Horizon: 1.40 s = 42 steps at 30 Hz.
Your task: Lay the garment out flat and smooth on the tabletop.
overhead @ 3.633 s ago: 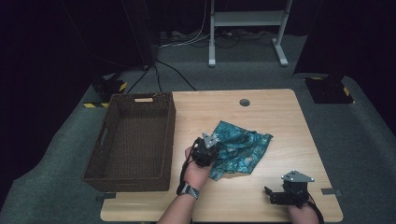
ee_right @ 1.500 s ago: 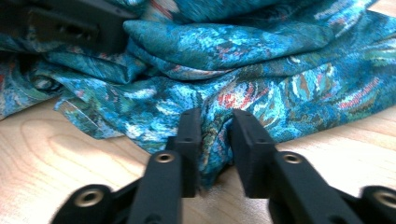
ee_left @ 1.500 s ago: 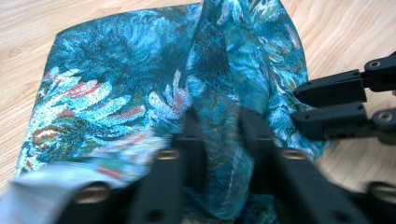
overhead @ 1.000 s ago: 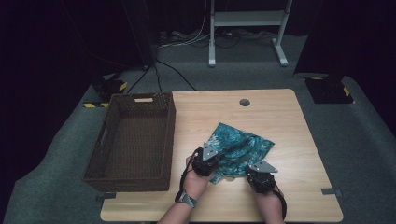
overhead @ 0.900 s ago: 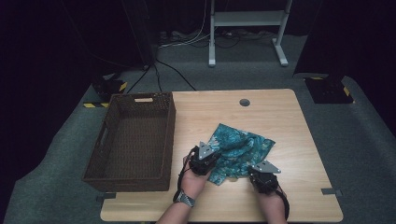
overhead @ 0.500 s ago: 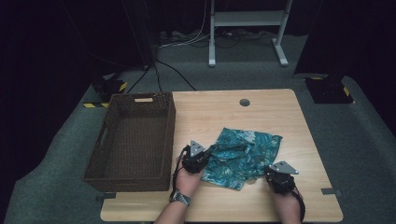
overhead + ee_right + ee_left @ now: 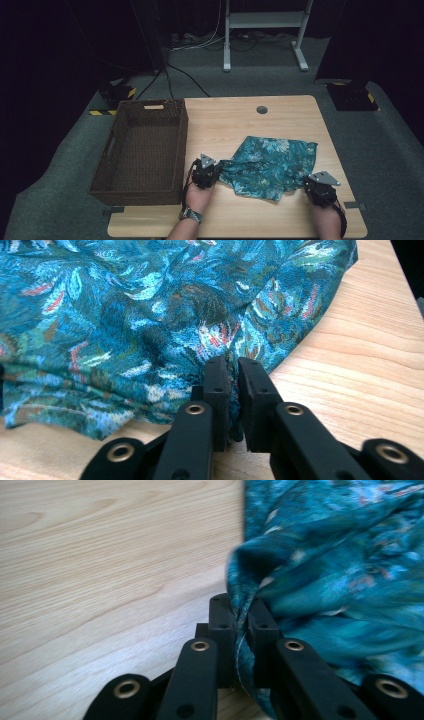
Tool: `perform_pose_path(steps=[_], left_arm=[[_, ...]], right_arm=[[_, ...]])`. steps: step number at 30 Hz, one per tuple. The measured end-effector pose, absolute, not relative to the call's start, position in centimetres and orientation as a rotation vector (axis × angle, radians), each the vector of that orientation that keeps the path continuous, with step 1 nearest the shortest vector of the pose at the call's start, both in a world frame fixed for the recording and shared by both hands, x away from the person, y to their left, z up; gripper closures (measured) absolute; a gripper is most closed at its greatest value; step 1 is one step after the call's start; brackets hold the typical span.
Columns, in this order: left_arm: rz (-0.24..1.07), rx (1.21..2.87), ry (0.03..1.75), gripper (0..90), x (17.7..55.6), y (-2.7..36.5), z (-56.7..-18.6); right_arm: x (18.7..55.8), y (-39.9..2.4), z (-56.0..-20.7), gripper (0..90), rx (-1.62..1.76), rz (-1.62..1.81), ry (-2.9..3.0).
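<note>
Left edge: wicker basket walls block passage just beside the left claw.
Far half: bare surface, open.
Middle: teal patterned cloth covers it.

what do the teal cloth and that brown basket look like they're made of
Teal floral cloth: thin, soft woven or knit fabric, matte; fine weave texture shows and it folds and bunches easily. Brown basket: looks like woven wicker or rattan, dark-stained; its walls show a plaited pattern, with cut-out handles.

Black grippers w/ brass screws, wristwatch
</note>
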<state>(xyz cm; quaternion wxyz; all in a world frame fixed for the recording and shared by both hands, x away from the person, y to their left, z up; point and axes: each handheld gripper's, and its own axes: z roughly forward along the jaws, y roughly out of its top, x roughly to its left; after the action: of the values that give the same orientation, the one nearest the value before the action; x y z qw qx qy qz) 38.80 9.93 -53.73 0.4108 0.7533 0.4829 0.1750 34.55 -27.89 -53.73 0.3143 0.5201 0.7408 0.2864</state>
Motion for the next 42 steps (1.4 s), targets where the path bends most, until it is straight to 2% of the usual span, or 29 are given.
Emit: perform_pose_path(steps=[3,4,5,8,11,14,22,32,42], left_arm=[[0.444,1.891,1.216,77.4,38.8,10.0,-53.7],[0.443,1.871,1.207,77.4,38.5,10.2,-53.3],[0.452,1.869,1.2,73.5,38.4,10.1,-53.1],[0.474,1.863,1.181,67.6,38.1,9.8,-52.6],[0.5,1.846,1.175,60.4,37.8,9.7,-52.1],[0.499,1.83,1.151,58.8,37.6,9.8,-51.6],[0.522,1.815,1.106,50.5,37.4,9.5,-51.4],[0.547,1.806,1.067,45.9,37.1,9.4,-50.4],[0.564,1.875,1.044,43.2,36.6,6.6,-49.6]], right_arm=[[34.5,-28.1,-53.6,78.7,1.381,0.764,1.939],[34.5,-28.1,-53.6,76.9,1.381,0.764,1.939],[34.0,-28.2,-53.2,70.3,1.389,0.789,1.917],[33.4,-28.1,-52.8,64.2,1.395,0.821,1.9],[32.7,-27.9,-52.3,59.5,1.394,0.85,1.888],[32.3,-27.5,-52.0,56.6,1.381,0.874,1.885],[32.1,-25.8,-51.8,53.3,1.353,0.909,1.927],[33.2,-25.0,-53.1,49.8,1.377,0.901,1.975],[34.0,-25.7,-53.8,47.3,1.394,0.896,2.018]])
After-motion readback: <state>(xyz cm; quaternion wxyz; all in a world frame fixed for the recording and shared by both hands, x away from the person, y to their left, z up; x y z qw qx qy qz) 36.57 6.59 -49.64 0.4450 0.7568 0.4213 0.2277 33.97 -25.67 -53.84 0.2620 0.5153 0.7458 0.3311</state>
